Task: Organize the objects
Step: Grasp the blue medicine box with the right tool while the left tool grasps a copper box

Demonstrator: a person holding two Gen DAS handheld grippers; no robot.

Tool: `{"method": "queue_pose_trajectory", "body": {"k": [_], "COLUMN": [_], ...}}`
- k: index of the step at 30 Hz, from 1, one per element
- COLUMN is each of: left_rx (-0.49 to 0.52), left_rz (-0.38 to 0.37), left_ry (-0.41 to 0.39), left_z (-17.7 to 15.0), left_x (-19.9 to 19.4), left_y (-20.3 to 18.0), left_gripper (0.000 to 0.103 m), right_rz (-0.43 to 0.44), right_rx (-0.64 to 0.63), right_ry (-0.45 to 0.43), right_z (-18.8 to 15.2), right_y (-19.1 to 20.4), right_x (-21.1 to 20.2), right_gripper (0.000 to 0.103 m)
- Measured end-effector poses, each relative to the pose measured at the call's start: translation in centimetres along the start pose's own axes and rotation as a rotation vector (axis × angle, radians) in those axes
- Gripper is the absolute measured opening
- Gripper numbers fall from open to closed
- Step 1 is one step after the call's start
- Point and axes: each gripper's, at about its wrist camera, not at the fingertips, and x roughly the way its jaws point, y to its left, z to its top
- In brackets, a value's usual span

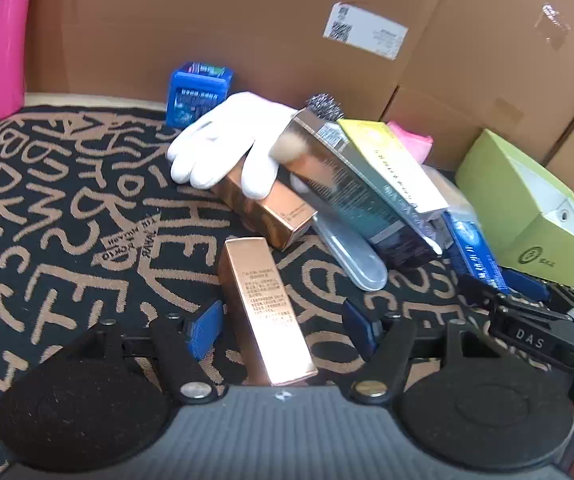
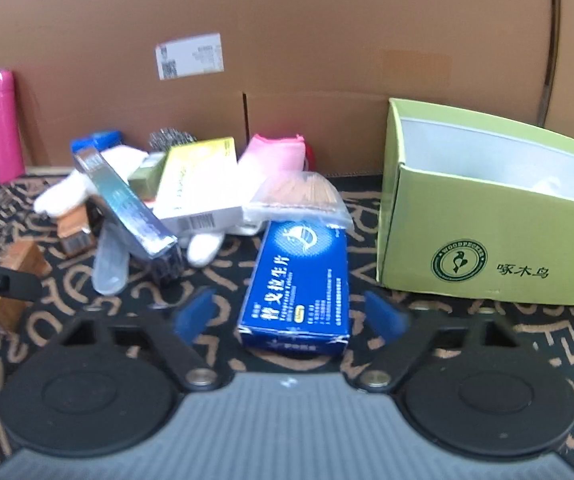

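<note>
Only rightward: green box [image 2: 487,240]; both grippers' fingers [image 1: 207,326] spread, copper box [image 1: 263,312] between left ones.

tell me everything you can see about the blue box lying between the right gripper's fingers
The blue box is a flat cardboard carton, glossy blue with white Chinese lettering, a small yellow label and a white sailing-ship emblem near its far end. It lies flat on the patterned cloth, lengthwise between the open fingers of the right gripper, which do not touch it. Its near end flap looks slightly dented. A clear bag of wooden sticks overlaps its far end.
</note>
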Motion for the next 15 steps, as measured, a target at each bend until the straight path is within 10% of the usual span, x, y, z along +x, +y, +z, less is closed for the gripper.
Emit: {"method": "queue_pose_trajectory", "body": {"k": [5, 15], "left_rx": [0.041, 0.247], "left_rz": [-0.005, -0.160], "left_ry": [0.005, 0.056], "left_z": [-0.8, -6.5], "left_x": [-0.7, -2.6], "left_y": [-0.3, -6.2], "left_gripper": [0.027, 0.026], "right_rz": [0.053, 0.139], "right_rx": [0.032, -0.013], "right_ry": [0.001, 0.064], "right_z": [-2.1, -7.8], "right_y": [-0.9, -0.1], "right_x": [-3.0, -12.2], "right_gripper": [0.057, 0.059]}}
